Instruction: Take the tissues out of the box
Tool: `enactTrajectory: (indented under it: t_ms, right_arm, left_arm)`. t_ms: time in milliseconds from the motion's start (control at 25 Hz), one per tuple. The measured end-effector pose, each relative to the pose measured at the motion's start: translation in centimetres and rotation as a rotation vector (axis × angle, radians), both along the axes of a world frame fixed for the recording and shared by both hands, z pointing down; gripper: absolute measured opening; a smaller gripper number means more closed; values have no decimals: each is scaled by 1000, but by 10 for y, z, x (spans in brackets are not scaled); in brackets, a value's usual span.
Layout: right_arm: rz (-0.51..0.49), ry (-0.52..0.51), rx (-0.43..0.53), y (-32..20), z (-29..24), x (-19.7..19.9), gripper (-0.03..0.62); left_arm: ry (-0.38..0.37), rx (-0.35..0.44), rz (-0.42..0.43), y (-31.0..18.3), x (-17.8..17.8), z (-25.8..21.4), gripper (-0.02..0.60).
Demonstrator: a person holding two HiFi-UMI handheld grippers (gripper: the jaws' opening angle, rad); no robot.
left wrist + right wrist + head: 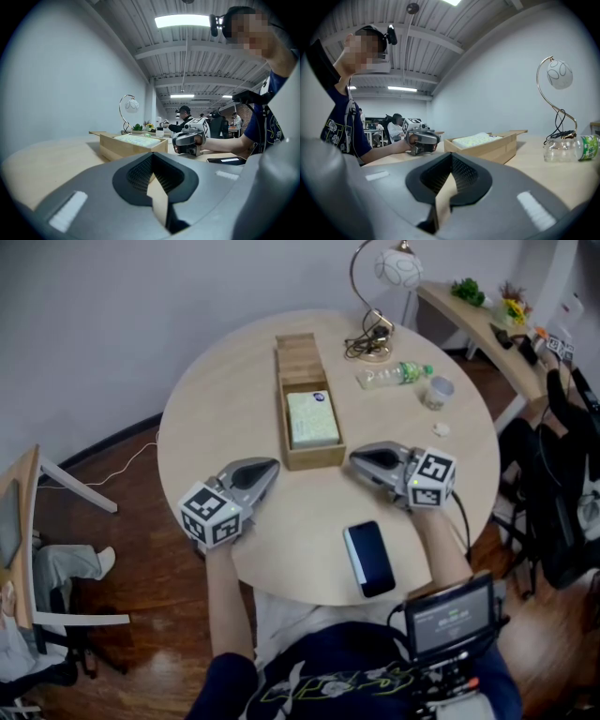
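Note:
An open wooden box lies on the round table, its slid-back lid at the far end. A pale green pack of tissues rests inside it. My left gripper rests on the table just left of the box's near end, its jaws together and empty. My right gripper rests just right of that end, shut on nothing. The left gripper view shows the box ahead with the tissues on top. The right gripper view shows the box from the other side.
A black phone lies near the table's front edge. At the far right stand a lamp, a lying plastic bottle and a small cup. Chairs stand around the table, and people sit at desks in the background.

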State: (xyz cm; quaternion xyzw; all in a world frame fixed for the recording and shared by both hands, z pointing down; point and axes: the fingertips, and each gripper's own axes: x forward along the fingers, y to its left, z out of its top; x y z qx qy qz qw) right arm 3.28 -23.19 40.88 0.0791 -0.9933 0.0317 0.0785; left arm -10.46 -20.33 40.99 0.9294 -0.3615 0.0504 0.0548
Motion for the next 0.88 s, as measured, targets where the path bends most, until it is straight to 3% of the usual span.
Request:
enactTrajectory:
  t_ms: [880]
  right_arm:
    - [-28,-4,-3,0,3,2,2]
  left_arm:
    - [0,-2,0,-1,1,0,3]
